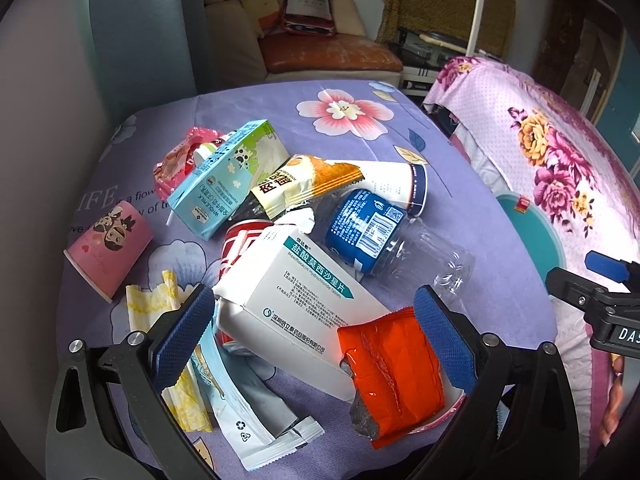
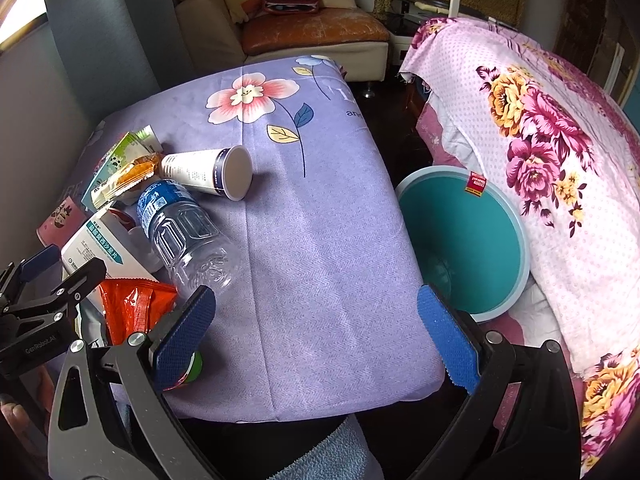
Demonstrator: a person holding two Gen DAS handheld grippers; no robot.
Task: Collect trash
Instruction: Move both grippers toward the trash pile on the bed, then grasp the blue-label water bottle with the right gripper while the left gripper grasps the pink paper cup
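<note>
A trash pile lies on the purple flowered cloth [image 1: 400,148]. My left gripper [image 1: 312,336] is open, its blue pads either side of a white medicine box [image 1: 296,304] and an orange wrapper [image 1: 392,372]. Behind them lie a clear plastic bottle [image 1: 384,236], a red can [image 1: 244,240], a white paper cup [image 1: 392,184], a blue milk carton [image 1: 224,184] and a pink cup [image 1: 108,248]. My right gripper [image 2: 316,336] hangs open over bare cloth [image 2: 320,260], right of the bottle [image 2: 184,232]. A teal bin [image 2: 464,240] stands beside the table.
A yellow wrapper [image 1: 168,344] and a white sachet [image 1: 248,412] lie at the near edge. A bed with a pink flowered cover [image 2: 560,152] flanks the bin on the right. A sofa [image 2: 312,36] with bags stands behind the table. A grey wall runs along the left.
</note>
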